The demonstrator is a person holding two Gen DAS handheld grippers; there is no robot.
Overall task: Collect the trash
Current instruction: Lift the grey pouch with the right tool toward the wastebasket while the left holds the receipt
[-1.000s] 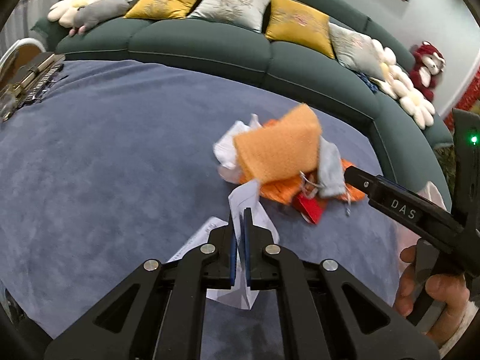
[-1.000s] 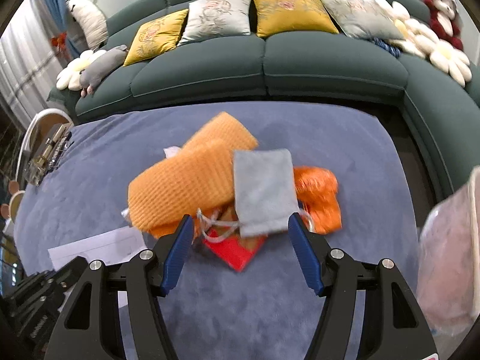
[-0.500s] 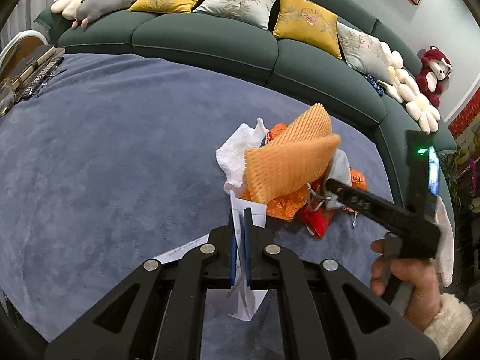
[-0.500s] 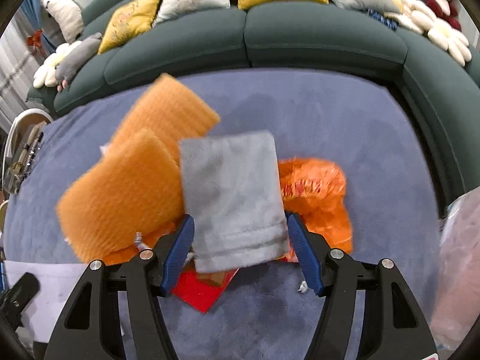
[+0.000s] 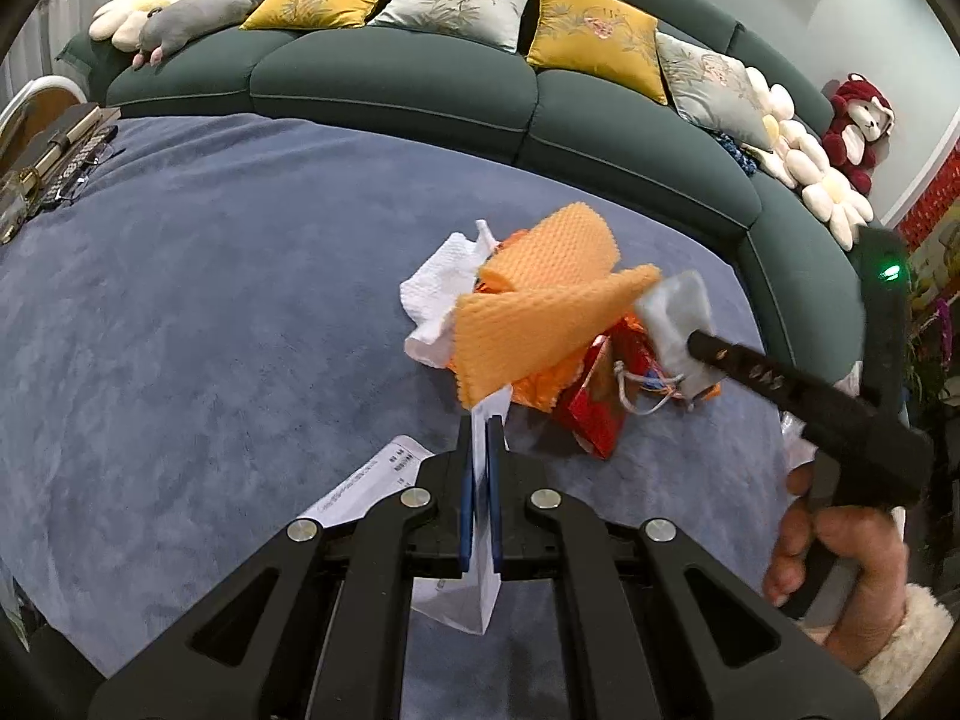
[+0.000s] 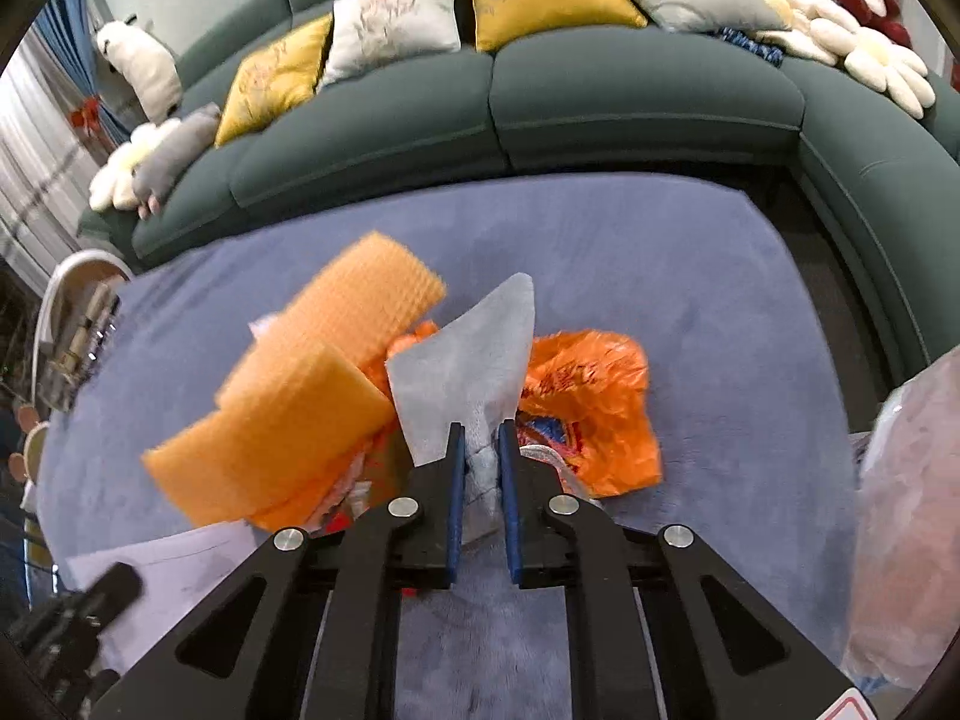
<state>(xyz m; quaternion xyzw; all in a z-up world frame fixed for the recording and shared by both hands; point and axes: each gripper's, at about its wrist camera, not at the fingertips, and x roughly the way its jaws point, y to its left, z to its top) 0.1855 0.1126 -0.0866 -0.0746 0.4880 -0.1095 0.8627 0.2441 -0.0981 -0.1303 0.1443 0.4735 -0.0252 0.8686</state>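
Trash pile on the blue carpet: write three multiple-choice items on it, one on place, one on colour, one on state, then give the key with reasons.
1. Where does the white paper towel lie?
A. at the pile's left edge in the left wrist view
B. on the sofa
C. inside the red packet

2. What colour is the plastic bag right of the grey pouch?
A. green
B. orange
C. black

3. What is the right hand-held gripper doing?
A. standing wide open above bare carpet
B. closing on the grey pouch
C. gripping a yellow cushion

Key: A, the towel sticks out left of the orange mesh foam; B, the crumpled bag is plainly orange; B, the pouch's bunched end sits between the blue pads.
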